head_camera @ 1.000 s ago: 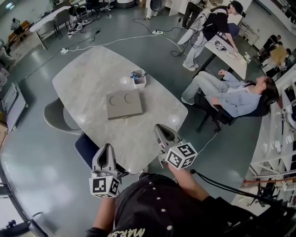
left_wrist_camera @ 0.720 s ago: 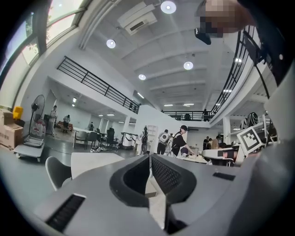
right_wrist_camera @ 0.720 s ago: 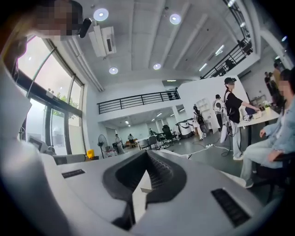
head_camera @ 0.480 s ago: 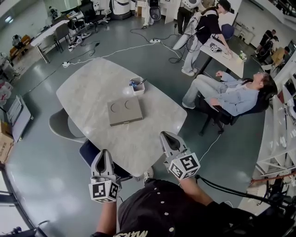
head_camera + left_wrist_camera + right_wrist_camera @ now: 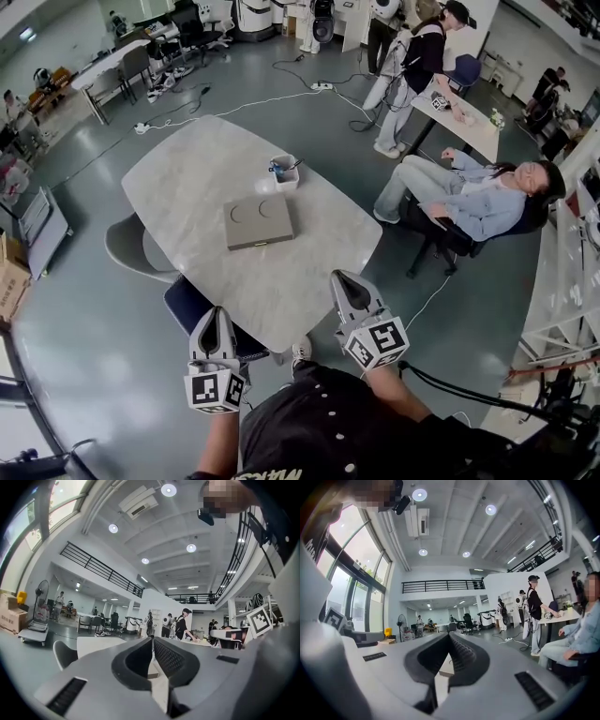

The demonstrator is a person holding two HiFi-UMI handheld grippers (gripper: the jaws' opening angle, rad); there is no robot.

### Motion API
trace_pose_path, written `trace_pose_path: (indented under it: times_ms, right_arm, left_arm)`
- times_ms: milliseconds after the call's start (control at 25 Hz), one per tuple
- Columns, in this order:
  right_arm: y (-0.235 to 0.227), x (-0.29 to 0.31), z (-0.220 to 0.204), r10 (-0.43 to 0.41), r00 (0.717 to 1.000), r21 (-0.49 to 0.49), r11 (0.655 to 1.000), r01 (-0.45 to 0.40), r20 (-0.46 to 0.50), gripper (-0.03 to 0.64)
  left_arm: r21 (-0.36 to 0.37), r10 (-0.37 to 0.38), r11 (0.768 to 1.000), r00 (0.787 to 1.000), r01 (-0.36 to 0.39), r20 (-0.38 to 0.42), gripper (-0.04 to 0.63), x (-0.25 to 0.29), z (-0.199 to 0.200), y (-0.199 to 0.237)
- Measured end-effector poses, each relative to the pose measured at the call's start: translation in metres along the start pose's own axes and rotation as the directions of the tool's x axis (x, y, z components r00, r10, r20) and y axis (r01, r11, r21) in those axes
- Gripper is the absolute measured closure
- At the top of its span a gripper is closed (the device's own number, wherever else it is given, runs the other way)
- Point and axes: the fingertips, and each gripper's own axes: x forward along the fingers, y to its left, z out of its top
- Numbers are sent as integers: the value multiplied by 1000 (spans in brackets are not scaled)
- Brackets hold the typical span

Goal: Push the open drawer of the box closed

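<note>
Marble table (image 5: pixel 187 173), grey box (image 5: pixel 258 221) near its middle, left gripper (image 5: pixel 216 317) and right gripper (image 5: pixel 343 280) both clenched, empty

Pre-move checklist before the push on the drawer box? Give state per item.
1. Left gripper empty, jaws together: ok.
2. Right gripper empty, jaws together: ok.
3. Box flat on the table, nothing on top: ok.
4. Drawer open, and on which side: cannot tell from the head view.
5. Grippers within reach of the box: not ok; both are at the table's near edge, well short of it.
6. Table between grippers and box free of clutter: ok; the white tub sits beyond the box's far corner.
</note>
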Motion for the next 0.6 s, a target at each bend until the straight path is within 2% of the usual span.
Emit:
trace_pose_path:
  times_ms: [600]
  right_arm:
    - [7,3,-10,13,1000,19,1000,-13,-21,620]
  left_arm:
    - [-6,6,1000,1000,-6,1,569,-6,-6,0]
